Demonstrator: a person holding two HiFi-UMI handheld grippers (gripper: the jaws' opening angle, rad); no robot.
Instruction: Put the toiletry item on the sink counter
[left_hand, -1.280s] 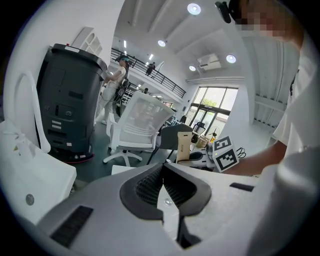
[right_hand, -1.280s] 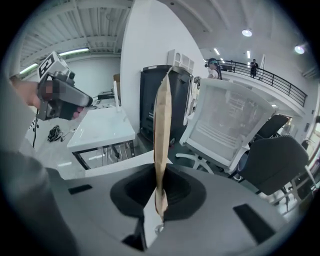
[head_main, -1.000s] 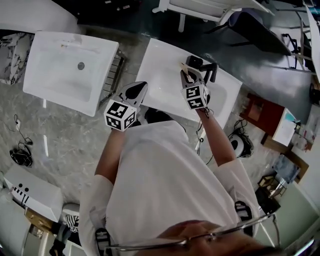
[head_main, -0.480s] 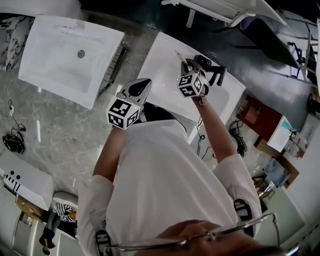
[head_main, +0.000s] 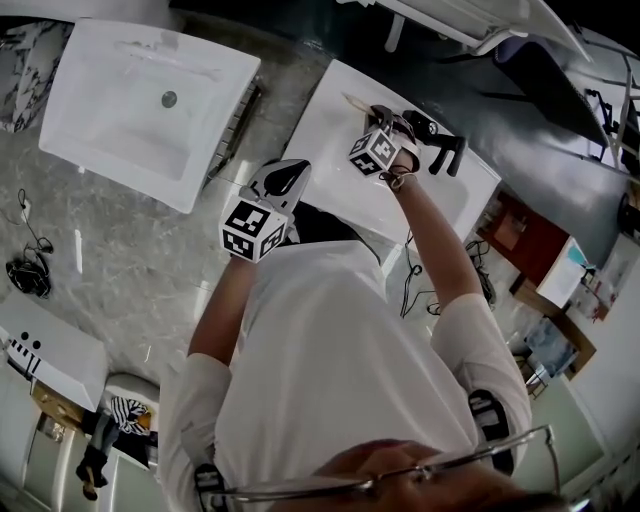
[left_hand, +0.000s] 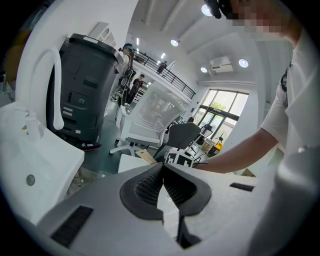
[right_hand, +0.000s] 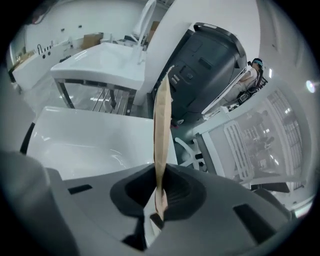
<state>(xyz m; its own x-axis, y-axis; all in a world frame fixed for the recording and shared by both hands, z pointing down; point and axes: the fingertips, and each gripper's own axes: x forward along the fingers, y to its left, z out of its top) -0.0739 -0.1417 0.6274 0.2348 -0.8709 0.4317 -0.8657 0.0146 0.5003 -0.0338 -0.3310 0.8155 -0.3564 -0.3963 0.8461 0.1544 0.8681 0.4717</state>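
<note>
The left tool is clenched on nothing and hangs by the person, out of the way. The right tool grips a flat tan packet by one end. Its length juts over the white bench, seemingly ready for laying down.

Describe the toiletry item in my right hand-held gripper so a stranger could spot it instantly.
Find the white sink with the black faucet, the right-hand basin in the head view. Above it, the right hand-held gripper is shut on the toiletry item. It is a slim, flat, pale tan strip jutting past the jaws, its colour standing out against the white basin.
</note>
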